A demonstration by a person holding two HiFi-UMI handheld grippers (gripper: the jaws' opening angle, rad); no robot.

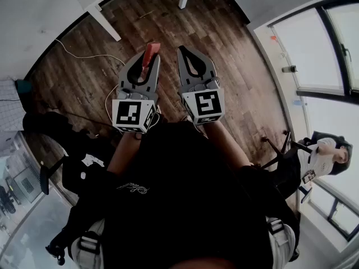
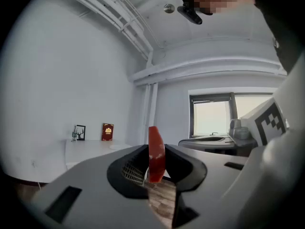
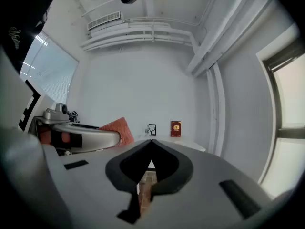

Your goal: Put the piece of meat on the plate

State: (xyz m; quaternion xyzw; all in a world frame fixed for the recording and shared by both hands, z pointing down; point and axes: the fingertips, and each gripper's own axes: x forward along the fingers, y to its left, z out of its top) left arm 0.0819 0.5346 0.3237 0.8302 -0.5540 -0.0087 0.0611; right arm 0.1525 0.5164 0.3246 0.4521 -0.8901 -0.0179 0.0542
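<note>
My left gripper [image 1: 151,56] is held level in front of me, shut on the piece of meat [image 1: 150,55], a flat red slab that stands on edge between the jaws and pokes past the tips. In the left gripper view the meat [image 2: 156,152] fills the gap of the gripper [image 2: 155,149]. Close beside it on the right, my right gripper [image 1: 183,50] is shut with nothing in it, its tips [image 3: 150,141] pressed together. Ahead stands a white table [image 2: 90,149] with a pale flat dish-like shape [image 2: 118,147], too small to tell as the plate.
A small picture frame [image 2: 80,132] and a red book [image 2: 107,131] stand at the table's back against the wall. Below me is wooden floor [image 1: 224,32] with a white cable [image 1: 84,55] and white table legs [image 1: 104,21]. A person [image 1: 322,153] sits by the windows at right.
</note>
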